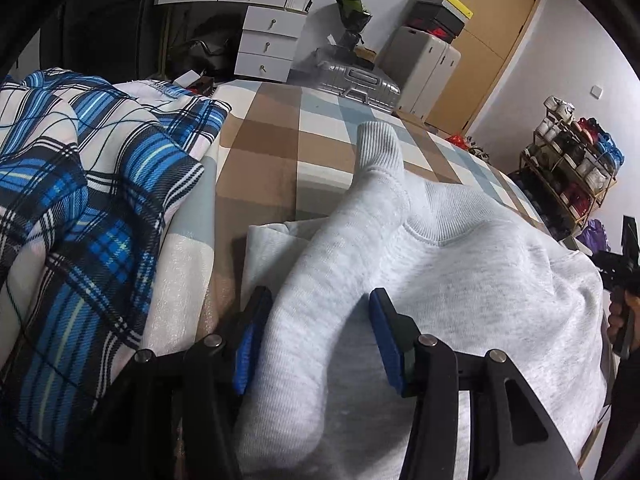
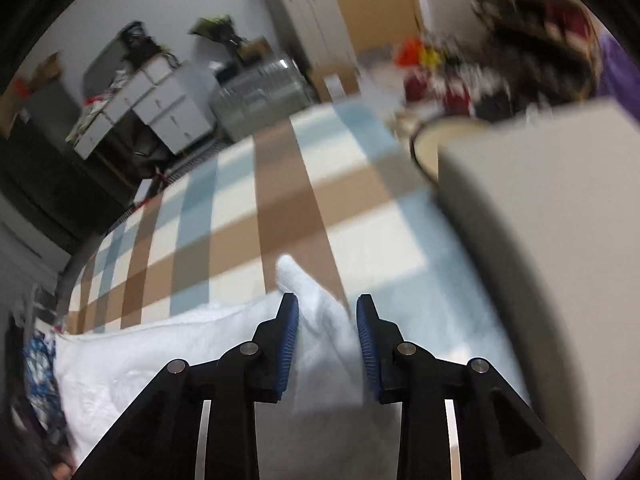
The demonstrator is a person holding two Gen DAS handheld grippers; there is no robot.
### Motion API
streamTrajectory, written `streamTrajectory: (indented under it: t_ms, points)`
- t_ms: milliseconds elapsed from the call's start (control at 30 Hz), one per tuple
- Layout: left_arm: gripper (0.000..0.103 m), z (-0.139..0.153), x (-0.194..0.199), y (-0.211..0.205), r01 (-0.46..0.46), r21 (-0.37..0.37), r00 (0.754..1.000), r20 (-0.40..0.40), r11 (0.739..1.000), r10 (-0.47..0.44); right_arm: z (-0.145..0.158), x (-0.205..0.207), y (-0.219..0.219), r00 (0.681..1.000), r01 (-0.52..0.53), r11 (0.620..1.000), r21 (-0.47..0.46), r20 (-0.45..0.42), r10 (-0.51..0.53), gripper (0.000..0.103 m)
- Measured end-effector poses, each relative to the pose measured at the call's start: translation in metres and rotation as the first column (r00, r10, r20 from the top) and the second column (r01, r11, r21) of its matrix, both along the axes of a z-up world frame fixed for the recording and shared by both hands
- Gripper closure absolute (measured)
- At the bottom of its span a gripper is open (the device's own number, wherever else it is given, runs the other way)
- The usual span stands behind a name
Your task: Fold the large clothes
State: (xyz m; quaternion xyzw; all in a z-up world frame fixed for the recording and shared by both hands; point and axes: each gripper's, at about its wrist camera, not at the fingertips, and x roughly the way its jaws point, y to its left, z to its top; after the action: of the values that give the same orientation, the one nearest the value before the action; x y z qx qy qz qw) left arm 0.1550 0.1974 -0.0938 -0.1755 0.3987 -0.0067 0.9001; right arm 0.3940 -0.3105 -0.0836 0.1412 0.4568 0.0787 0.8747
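Left gripper (image 1: 320,320) points steeply downward, its blue-padded fingers (image 1: 384,332) parted around a sleeve. Right gripper (image 2: 326,320) also tilts down, fingers (image 2: 289,340) parted with cloth between them. A hand (image 1: 622,312) grips its handle.

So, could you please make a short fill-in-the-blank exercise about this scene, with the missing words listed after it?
1. The sweatshirt lying on the bed is light ____.
2. The sweatshirt's sleeve passes between the jaws of the ____ gripper.
3. Left of the sweatshirt lies a plaid garment in white, black and ____.
4. The bed cover has a ____ pattern of brown, pale blue and cream.

Missing words: grey; left; blue; checked
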Motion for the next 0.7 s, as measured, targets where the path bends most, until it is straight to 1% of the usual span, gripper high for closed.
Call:
streamTrajectory:
  t_ms: [33, 67, 100, 133, 167, 233, 333, 433, 467, 500, 567, 600, 633, 667, 700]
  points:
    - [0.058, 0.000, 0.000, 0.000, 0.000, 0.001, 1.000, 0.000, 1.000, 0.000, 0.005, -0.011, -0.003, 0.999, -0.007, 1.000, 0.006, 0.036, 0.007, 0.063]
    - [0.058, 0.000, 0.001, 0.000, 0.000, 0.002, 1.000, 0.000, 1.000, 0.000, 0.012, -0.029, -0.009, 0.997, -0.020, 1.000, 0.019, 0.078, 0.019, 0.045]
    - [0.058, 0.000, 0.002, -0.001, 0.000, 0.003, 1.000, 0.000, 1.000, 0.000, 0.014, -0.041, -0.014, 0.995, -0.025, 0.999, 0.030, 0.101, 0.022, 0.036]
    - [0.058, 0.000, 0.002, 0.000, 0.000, 0.001, 1.000, 0.000, 1.000, 0.000, 0.016, -0.060, -0.023, 0.992, -0.029, 0.999, 0.040, 0.127, 0.024, 0.031]
    - [0.058, 0.000, 0.002, 0.000, 0.000, 0.000, 1.000, 0.000, 1.000, 0.000, 0.015, -0.071, -0.029, 0.991, -0.032, 0.999, 0.042, 0.129, 0.026, 0.031]
    - [0.058, -0.001, 0.003, 0.000, 0.000, 0.001, 1.000, 0.000, 1.000, 0.000, 0.011, -0.098, -0.044, 0.994, -0.029, 0.999, 0.042, 0.107, 0.024, 0.031]
    - [0.058, -0.001, 0.002, 0.000, 0.000, 0.000, 1.000, 0.000, 1.000, 0.000, -0.001, -0.142, -0.067, 0.997, 0.002, 0.999, 0.040, 0.078, -0.005, 0.031]
    - [0.058, 0.002, 0.000, 0.001, -0.011, 0.006, 1.000, -0.013, 1.000, 0.011, -0.007, -0.176, -0.082, 0.996, 0.039, 0.998, 0.043, 0.075, -0.042, 0.031]
    - [0.058, 0.007, -0.002, 0.000, -0.026, 0.024, 1.000, -0.017, 0.999, 0.026, -0.008, -0.188, -0.086, 0.995, 0.053, 0.998, 0.047, 0.077, -0.056, 0.030]
    - [0.058, 0.014, -0.003, -0.004, -0.024, 0.037, 1.000, -0.001, 0.999, 0.024, -0.006, -0.197, -0.089, 0.995, 0.058, 0.997, 0.047, 0.081, -0.062, 0.030]
    - [0.058, 0.032, 0.002, -0.018, 0.023, 0.079, 0.998, 0.048, 0.997, -0.027, -0.002, -0.212, -0.093, 0.993, 0.057, 0.997, 0.045, 0.100, -0.062, 0.030]
    - [0.056, 0.039, 0.010, -0.026, 0.045, 0.123, 0.997, 0.054, 0.991, -0.052, -0.001, -0.215, -0.093, 0.992, 0.058, 0.997, 0.045, 0.106, -0.063, 0.030]
    - [0.056, 0.042, 0.020, -0.033, 0.059, 0.171, 0.996, 0.049, 0.984, -0.069, -0.001, -0.215, -0.091, 0.993, 0.051, 0.998, 0.047, 0.103, -0.056, 0.030]
    - [0.056, 0.041, 0.028, -0.037, 0.069, 0.194, 0.996, 0.035, 0.979, -0.078, -0.001, -0.215, -0.089, 0.994, 0.040, 0.998, 0.052, 0.100, -0.045, 0.030]
    - [0.057, 0.037, 0.041, -0.039, 0.074, 0.208, 0.997, -0.007, 0.975, -0.074, -0.003, -0.214, -0.085, 0.994, 0.035, 0.998, 0.055, 0.099, -0.040, 0.030]
